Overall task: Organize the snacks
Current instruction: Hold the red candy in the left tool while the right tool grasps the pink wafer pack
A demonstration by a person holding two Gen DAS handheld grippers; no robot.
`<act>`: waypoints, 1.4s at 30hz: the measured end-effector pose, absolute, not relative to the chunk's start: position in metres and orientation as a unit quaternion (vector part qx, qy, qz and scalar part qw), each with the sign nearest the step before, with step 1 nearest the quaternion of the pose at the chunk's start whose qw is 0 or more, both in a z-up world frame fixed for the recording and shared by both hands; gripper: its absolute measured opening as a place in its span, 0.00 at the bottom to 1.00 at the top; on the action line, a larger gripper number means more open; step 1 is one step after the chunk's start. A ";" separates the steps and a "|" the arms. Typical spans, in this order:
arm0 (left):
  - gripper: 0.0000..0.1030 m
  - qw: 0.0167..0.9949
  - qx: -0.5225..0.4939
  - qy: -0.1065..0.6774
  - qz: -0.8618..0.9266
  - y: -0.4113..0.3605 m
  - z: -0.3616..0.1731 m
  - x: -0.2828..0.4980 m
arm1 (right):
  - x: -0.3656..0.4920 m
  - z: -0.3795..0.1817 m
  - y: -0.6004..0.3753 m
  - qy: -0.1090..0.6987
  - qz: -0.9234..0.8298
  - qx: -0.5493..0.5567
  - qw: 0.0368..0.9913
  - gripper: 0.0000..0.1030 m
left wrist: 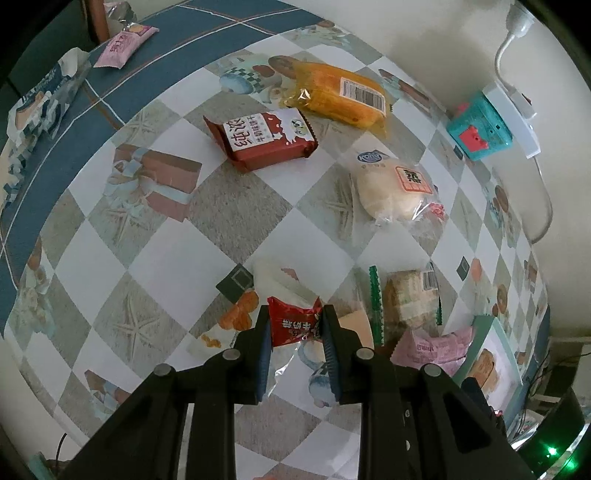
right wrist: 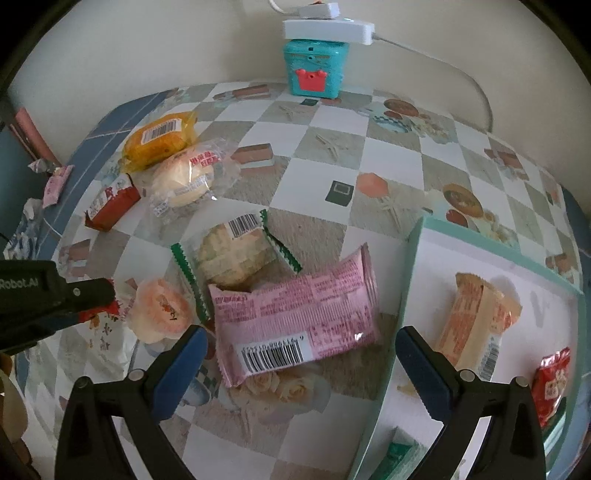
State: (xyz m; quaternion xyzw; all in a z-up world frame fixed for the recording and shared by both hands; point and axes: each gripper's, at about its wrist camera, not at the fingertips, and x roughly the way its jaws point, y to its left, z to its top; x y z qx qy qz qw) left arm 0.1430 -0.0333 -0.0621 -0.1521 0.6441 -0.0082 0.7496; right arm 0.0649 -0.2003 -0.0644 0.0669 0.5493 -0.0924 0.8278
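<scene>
My left gripper [left wrist: 295,326] is shut on a small snack in a red and clear wrapper [left wrist: 293,323], just above the table; it also shows at the left of the right wrist view [right wrist: 92,310]. My right gripper [right wrist: 299,350] is open and empty, with its jaws either side of a pink snack pack [right wrist: 295,319]. A teal-rimmed tray [right wrist: 417,251] on the right holds an orange-wrapped pack [right wrist: 476,317], a red pack [right wrist: 554,384] and a green pack [right wrist: 400,456]. A green-edged biscuit pack [right wrist: 236,254] and a peach-coloured cake [right wrist: 162,310] lie near the pink pack.
Farther off lie a white bun [left wrist: 391,192], a red biscuit pack [left wrist: 262,138], an orange pack [left wrist: 343,96] and a small pink pack [left wrist: 123,46]. A teal box [right wrist: 314,68] under a white power strip [right wrist: 328,29] stands by the wall. The checkered tablecloth [left wrist: 229,218] covers the table.
</scene>
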 end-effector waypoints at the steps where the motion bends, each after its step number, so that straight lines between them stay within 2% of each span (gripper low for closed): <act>1: 0.26 0.749 -0.154 0.645 -0.008 -0.031 -0.061 0.142 | 0.066 -0.065 -0.199 0.549 -0.093 0.062 0.828 1.00; 15: 0.26 0.748 -0.159 0.644 -0.003 -0.018 -0.061 0.135 | 0.069 -0.080 -0.189 0.567 -0.090 0.049 0.817 0.99; 22: 0.26 0.747 -0.156 0.646 -0.004 -0.021 -0.061 0.136 | 0.070 -0.083 -0.189 0.566 -0.100 0.044 0.817 0.95; 23: 0.26 0.747 -0.156 0.646 -0.004 -0.021 -0.061 0.136 | 0.070 -0.083 -0.188 0.566 -0.101 0.041 0.817 0.91; 25: 0.26 0.748 -0.154 0.646 -0.004 -0.022 -0.061 0.135 | 0.069 -0.082 -0.188 0.564 -0.098 0.042 0.819 0.78; 26: 0.26 0.748 -0.154 0.645 -0.004 -0.022 -0.060 0.135 | 0.069 -0.080 -0.189 0.561 -0.093 0.051 0.821 0.60; 27: 0.26 0.749 -0.152 0.644 -0.004 -0.023 -0.059 0.134 | 0.068 -0.078 -0.190 0.558 -0.098 0.053 0.823 0.49; 32: 0.26 0.750 -0.151 0.643 -0.008 -0.024 -0.056 0.133 | 0.067 -0.077 -0.193 0.559 -0.099 0.057 0.822 0.45; 38: 0.26 0.750 -0.154 0.643 -0.007 -0.022 -0.055 0.133 | 0.068 -0.071 -0.209 0.554 -0.096 0.102 0.821 0.46; 40: 0.26 0.752 -0.156 0.641 -0.006 -0.020 -0.053 0.133 | 0.068 -0.062 -0.217 0.541 -0.100 0.123 0.826 0.51; 41: 0.26 0.752 -0.158 0.640 -0.006 -0.019 -0.053 0.133 | 0.068 -0.059 -0.220 0.537 -0.104 0.136 0.826 0.60; 42: 0.26 0.752 -0.159 0.640 -0.007 -0.018 -0.052 0.133 | 0.069 -0.058 -0.224 0.533 -0.104 0.152 0.825 0.65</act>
